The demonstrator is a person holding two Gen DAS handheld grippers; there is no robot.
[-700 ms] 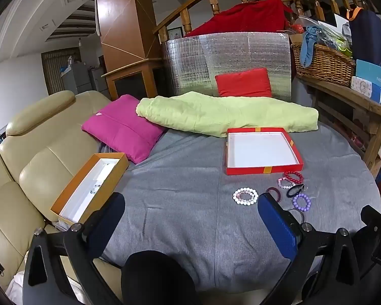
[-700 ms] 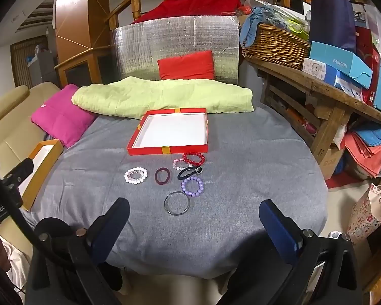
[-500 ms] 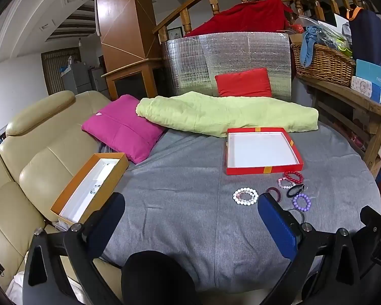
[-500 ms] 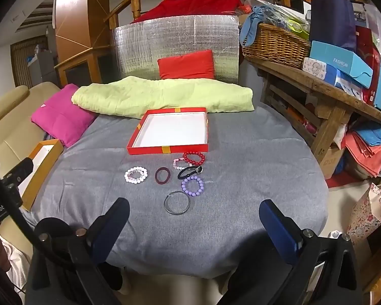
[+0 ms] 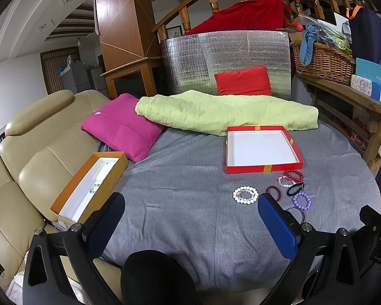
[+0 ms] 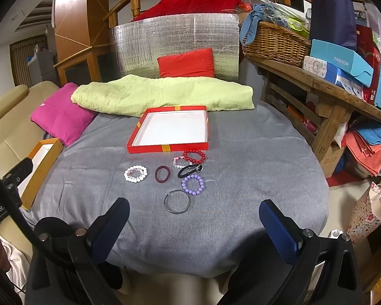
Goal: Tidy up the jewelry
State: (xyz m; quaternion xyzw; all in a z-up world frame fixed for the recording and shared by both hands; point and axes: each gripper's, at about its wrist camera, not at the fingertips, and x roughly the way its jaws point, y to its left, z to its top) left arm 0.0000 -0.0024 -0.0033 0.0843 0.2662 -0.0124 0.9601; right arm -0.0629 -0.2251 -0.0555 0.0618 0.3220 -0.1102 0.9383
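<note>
Tabletop [image 6: 254, 178] lay under a grey cloth, round at the near edge. A cream sofa [image 5: 25, 157] ran along its left side. A pale green blanket [image 6: 162, 96] was bunched across the far edge, with a pink cushion [image 6: 61, 117] at its left end and a red cushion [image 6: 186, 63] behind it against a silver foil panel [image 6: 175, 38].

Red tray [image 6: 170, 129], white inside, sat past the middle of the tabletop with nothing in it. An orange box [image 5: 89, 183] lay at the left edge, partly over the sofa; something small and pale lay inside, too small to identify.

All the jewelry lay loose on the cloth just in front of the red tray. Red bead bracelet [image 6: 194, 155] lay nearest the tray, touching or overlapping a pink bead bracelet [image 6: 180, 162]. Black hair tie [image 6: 190, 170] came just in front of those, purple bead bracelet [image 6: 192, 184] beside it on the near side. Maroon hair tie [image 6: 162, 174] lay to the left, white bead bracelet [image 6: 135, 174] further left and apart. Thin metal bangle [image 6: 177, 201] was closest to me.

My right gripper [image 6: 194, 216] hung over the near edge, jaws spread wide, holding nothing, well short of the bangle. My left gripper [image 5: 190, 211] likewise: jaws spread wide and empty, with the jewelry off to its right.
</note>
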